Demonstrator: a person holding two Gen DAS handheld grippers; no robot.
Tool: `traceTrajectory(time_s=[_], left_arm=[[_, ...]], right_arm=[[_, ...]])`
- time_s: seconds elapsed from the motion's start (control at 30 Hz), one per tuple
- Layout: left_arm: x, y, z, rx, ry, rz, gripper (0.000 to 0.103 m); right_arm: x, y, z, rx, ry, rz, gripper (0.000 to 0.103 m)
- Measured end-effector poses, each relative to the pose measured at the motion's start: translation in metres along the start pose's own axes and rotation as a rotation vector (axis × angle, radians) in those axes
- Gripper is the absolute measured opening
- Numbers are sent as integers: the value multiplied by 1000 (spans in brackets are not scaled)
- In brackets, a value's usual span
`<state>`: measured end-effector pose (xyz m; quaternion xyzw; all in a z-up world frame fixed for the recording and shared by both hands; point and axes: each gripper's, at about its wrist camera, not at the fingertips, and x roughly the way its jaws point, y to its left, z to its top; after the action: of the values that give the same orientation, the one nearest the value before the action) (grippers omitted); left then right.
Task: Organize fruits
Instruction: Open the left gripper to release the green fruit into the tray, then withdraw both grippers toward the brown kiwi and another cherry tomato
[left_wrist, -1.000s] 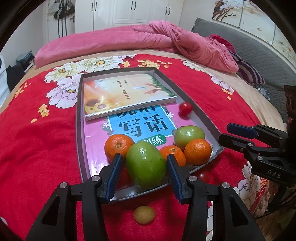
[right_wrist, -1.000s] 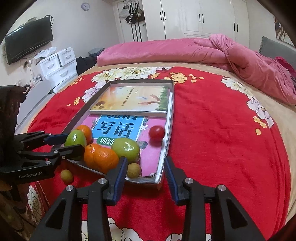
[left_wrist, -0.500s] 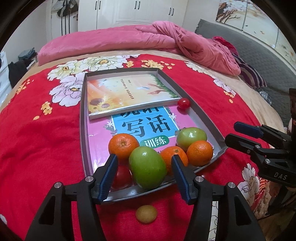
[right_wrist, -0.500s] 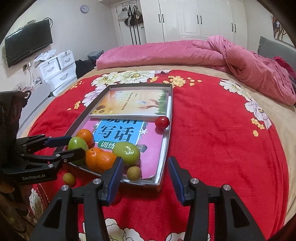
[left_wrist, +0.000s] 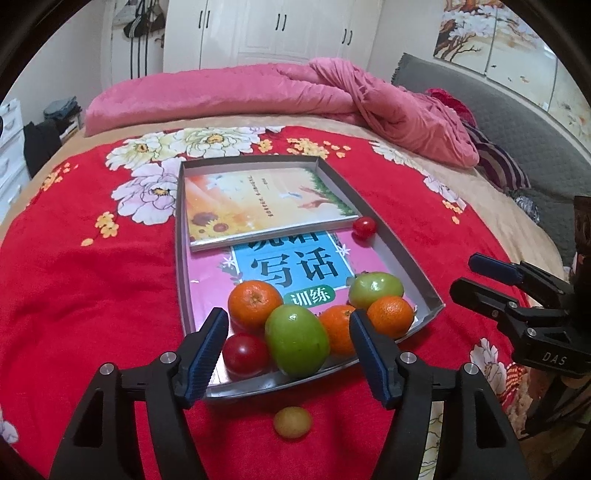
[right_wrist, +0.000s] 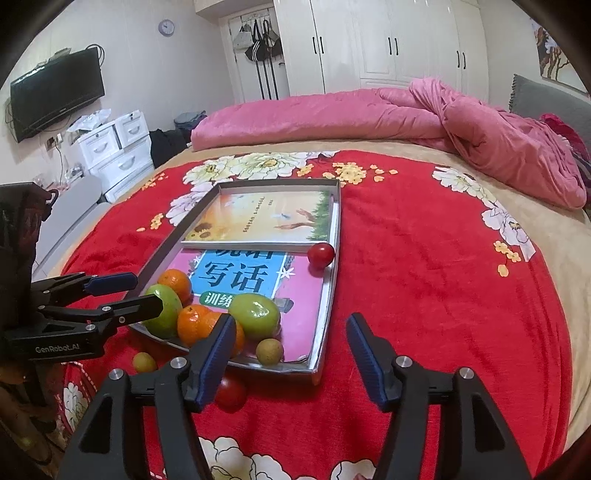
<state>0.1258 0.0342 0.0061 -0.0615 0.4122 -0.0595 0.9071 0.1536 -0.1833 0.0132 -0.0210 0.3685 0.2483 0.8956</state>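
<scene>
A grey tray (left_wrist: 399, 251) on the red bedspread holds two books and fruit: two green fruits (left_wrist: 297, 338) (left_wrist: 375, 290), three oranges (left_wrist: 255, 303), two red tomatoes (left_wrist: 245, 354) (left_wrist: 364, 227). A small yellow fruit (left_wrist: 292, 422) lies on the spread before the tray. My left gripper (left_wrist: 288, 354) is open and empty, just short of the near green fruit. My right gripper (right_wrist: 290, 350) is open and empty before the tray's near corner (right_wrist: 317, 365). In the right wrist view a yellow fruit (right_wrist: 269, 350) sits in the tray, another (right_wrist: 144, 362) and a red tomato (right_wrist: 231, 393) lie outside.
A crumpled pink quilt (left_wrist: 258, 92) lies across the far side of the bed. White drawers (right_wrist: 118, 147) and a wall television (right_wrist: 55, 92) stand to the left of the bed. A grey headboard (left_wrist: 517, 122) runs along the right.
Both grippers have drawn back and up from the tray, both still open. The near green fruit now sits in the tray beyond my left fingers, and the red tomato beside it shows.
</scene>
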Motion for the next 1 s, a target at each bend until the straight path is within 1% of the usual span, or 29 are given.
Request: traceTrajectory(time_s=[0.03,0.07,0.1,0.27,0.63,0.8,1.0], left_arm=[[-2,0,0,0,-4,1,72],[-4,0,0,-2,-8,6,79],[-6,1,0,-6,-11,8,79],[-16,7,1,-32,-24,3,79],[-33,19,-3,-67,-41,16,79],[-37,22,-6,-84,-36,16,79],[-38,20,-10,-78,-25,23,79]], right_arm=[[-2,0,0,0,-7,0,67],[-3,1,1,-1,-11,2,67],[-5,2,1,-2,-15,5,67],[-12,5,2,-7,-31,5,71],[-23,8,1,-10,-48,4,78],[-27,9,1,-11,-53,8,79],[-30,13,-2,-19,-54,12,80]])
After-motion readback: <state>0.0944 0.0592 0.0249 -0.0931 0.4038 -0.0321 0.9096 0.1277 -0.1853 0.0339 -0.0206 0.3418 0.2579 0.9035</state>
